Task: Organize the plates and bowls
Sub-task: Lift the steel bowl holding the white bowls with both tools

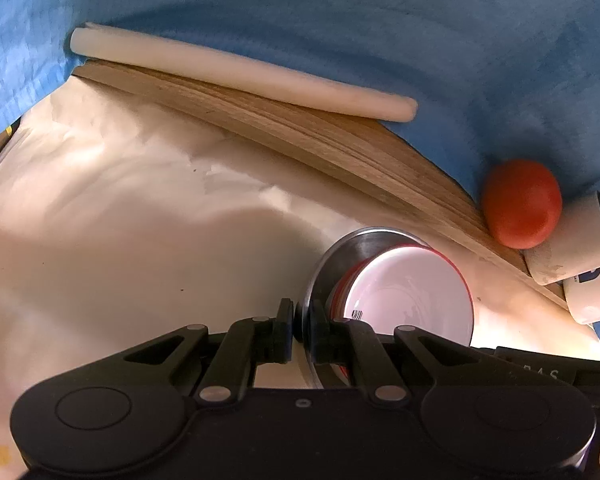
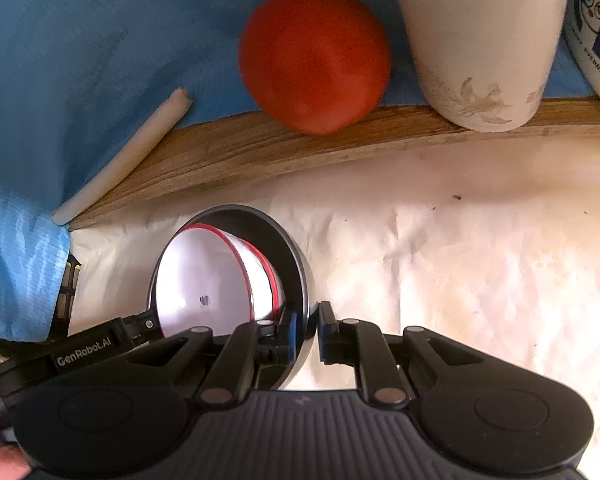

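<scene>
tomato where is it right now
The tomato sits top centre in the right wrist view, on the wooden board's edge, beside the cream bottle.

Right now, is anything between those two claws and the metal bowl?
No. The left gripper and right gripper each already pinch the steel bowl's rim, on opposite sides. The red-rimmed white bowl sits nested inside, not in the way.

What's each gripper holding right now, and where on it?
Both grip the steel bowl by its rim, on opposite sides: left gripper, right gripper. A red-rimmed white bowl sits nested inside it, ungripped.
</scene>
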A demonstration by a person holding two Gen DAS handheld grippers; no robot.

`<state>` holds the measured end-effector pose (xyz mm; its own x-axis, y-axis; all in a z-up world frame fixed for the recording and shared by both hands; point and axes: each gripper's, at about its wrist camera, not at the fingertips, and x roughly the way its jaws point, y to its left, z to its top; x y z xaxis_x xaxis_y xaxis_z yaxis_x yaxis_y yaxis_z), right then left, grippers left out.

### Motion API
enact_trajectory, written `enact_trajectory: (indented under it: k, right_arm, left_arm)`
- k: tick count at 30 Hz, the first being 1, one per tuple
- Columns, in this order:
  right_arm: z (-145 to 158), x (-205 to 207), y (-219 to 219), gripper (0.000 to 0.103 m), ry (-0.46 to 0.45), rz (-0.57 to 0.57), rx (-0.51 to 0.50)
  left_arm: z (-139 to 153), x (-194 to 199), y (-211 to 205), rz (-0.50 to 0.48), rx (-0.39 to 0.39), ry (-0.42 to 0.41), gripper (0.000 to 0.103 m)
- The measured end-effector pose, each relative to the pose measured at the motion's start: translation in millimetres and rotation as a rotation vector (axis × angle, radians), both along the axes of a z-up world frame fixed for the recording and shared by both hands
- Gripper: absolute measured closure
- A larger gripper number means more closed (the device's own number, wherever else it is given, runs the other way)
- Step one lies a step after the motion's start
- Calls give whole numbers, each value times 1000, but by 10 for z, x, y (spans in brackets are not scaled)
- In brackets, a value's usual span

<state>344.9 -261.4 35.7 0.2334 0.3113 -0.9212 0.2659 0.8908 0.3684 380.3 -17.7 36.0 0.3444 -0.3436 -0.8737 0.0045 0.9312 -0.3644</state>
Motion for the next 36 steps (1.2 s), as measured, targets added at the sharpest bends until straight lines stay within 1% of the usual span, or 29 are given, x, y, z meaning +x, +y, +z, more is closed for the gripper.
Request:
enact_trajectory:
  k: [14, 22, 36]
  right_arm:
    - [83, -60, 18, 90, -19, -27, 1]
    - [197, -80, 53, 90, -41, -7, 11]
    - [282, -203, 156, 90, -50, 12, 6]
  left_arm:
    - [132, -66, -82, -12, -15, -25, 98]
    - [295, -172, 23, -9, -15, -56, 98]
    - [383, -366, 122, 2, -28, -62, 98]
